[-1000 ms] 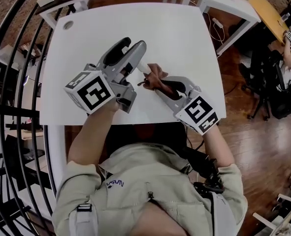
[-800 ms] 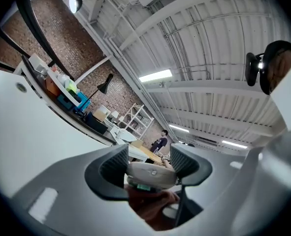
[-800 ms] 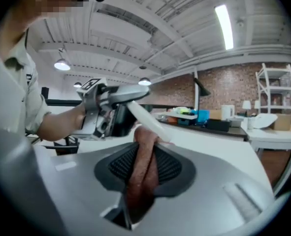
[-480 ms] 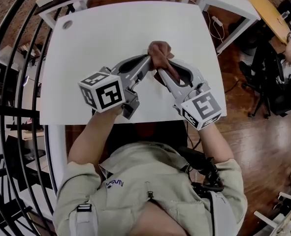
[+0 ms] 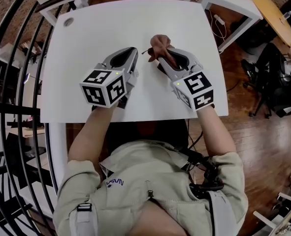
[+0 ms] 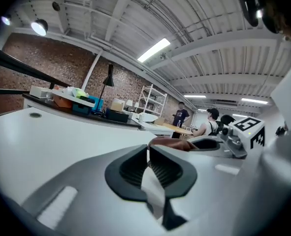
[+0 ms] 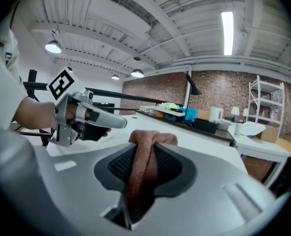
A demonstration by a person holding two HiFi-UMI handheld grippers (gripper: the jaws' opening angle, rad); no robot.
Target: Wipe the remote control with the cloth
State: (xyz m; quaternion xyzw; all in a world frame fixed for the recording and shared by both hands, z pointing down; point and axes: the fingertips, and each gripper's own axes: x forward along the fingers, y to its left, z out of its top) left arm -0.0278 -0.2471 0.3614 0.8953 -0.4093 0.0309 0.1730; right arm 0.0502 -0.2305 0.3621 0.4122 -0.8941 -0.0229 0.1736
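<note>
Tongs number two: left tongs closed tight; right tongs clamp one brown cloth.

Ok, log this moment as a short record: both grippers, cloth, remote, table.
left gripper: shut; a white strip shows between its jaws, cannot tell what it is
right gripper: shut on the cloth
cloth: brown, bunched, sticking out past the jaw tips
remote: not clearly made out in any view
table: white; both grippers over it, side by side
</note>
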